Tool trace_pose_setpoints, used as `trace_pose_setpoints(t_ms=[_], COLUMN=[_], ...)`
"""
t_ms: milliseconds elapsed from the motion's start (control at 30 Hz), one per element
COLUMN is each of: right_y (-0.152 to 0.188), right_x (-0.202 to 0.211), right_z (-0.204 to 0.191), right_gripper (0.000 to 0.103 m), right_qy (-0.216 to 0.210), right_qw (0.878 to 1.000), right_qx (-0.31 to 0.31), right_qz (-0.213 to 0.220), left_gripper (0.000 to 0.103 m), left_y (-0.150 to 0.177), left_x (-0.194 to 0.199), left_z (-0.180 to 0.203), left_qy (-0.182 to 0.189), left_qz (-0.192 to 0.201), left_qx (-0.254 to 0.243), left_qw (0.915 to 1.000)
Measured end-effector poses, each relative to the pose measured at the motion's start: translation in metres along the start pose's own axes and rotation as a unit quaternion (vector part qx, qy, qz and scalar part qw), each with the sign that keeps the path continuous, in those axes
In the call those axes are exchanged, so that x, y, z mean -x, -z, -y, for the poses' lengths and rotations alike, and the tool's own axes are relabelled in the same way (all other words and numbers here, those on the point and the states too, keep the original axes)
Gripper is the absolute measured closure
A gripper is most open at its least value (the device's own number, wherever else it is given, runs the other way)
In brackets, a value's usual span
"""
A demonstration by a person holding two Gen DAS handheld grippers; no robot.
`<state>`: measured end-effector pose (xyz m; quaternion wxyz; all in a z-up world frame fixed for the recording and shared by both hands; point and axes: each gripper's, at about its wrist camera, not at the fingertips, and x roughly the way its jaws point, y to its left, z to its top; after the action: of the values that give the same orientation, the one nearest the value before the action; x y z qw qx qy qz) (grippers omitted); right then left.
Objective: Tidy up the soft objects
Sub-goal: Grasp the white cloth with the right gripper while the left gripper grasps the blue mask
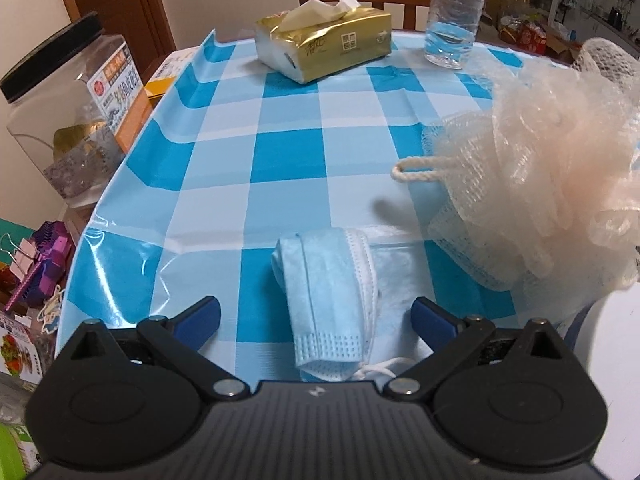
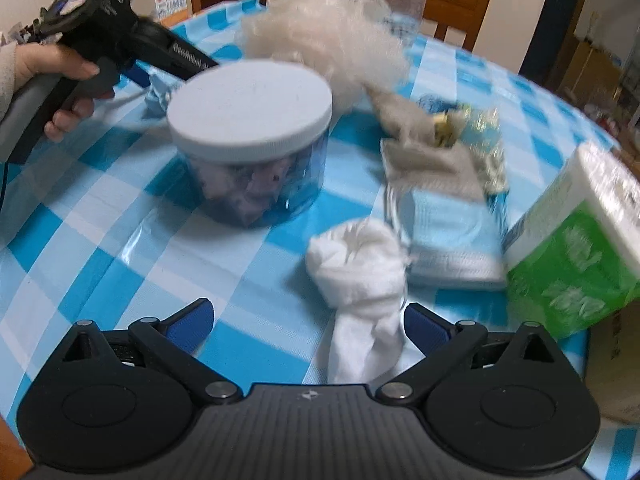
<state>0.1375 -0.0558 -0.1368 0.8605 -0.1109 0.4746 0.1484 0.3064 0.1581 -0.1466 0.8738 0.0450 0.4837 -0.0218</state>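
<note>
In the left wrist view my left gripper is open, and a folded blue face mask lies on the checked tablecloth between its blue fingertips. A peach mesh bath pouf with a white cord loop sits to the right. In the right wrist view my right gripper is open over a white sock, which lies between the fingers nearer the right one. Beyond it lie another blue mask, a grey cloth and the pouf. The left gripper shows at the upper left.
A gold tissue pack and a water bottle stand at the table's far side. A clear black-lidded jar stands off the left edge. A white-lidded jar sits mid-table and a green tissue pack at the right.
</note>
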Motion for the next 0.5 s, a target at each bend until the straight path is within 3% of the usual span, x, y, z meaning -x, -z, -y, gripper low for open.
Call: trace_pose_setpoints(t_ms=[100, 200, 300, 367, 500], right_y=[-0.005, -0.011, -0.015, -0.017, -0.019], right_x=[0.000, -0.004, -0.005, -0.005, -0.005], right_z=[0.001, 0.003, 0.003, 0.003, 0.007], right_gripper=[0.006, 0.022, 0.028, 0.031, 0.047], right_qy=[0.007, 0.016, 0.030, 0.034, 0.048], right_qw=[1.000, 1.000, 0.999, 0.999, 0.999], right_qx=[-0.001, -0.003, -0.005, -0.006, -0.006], right_qz=[0.009, 0.009, 0.012, 0.014, 0.008], left_gripper=[0.003, 0.008, 0.014, 0.022, 0.041], left_y=[0.000, -0.001, -0.002, -0.002, -0.003], left_x=[-0.001, -0.001, 0.000, 0.001, 0.003], left_z=[-0.001, 0.000, 0.002, 0.004, 0.007], left_qy=[0.003, 0.001, 0.001, -0.002, 0.007], left_qz=[0.001, 0.005, 0.012, 0.018, 0.029], left_qx=[0.001, 0.000, -0.003, -0.009, -0.015], left_qw=[1.0000, 1.0000, 0.9999, 0.9998, 0.9995])
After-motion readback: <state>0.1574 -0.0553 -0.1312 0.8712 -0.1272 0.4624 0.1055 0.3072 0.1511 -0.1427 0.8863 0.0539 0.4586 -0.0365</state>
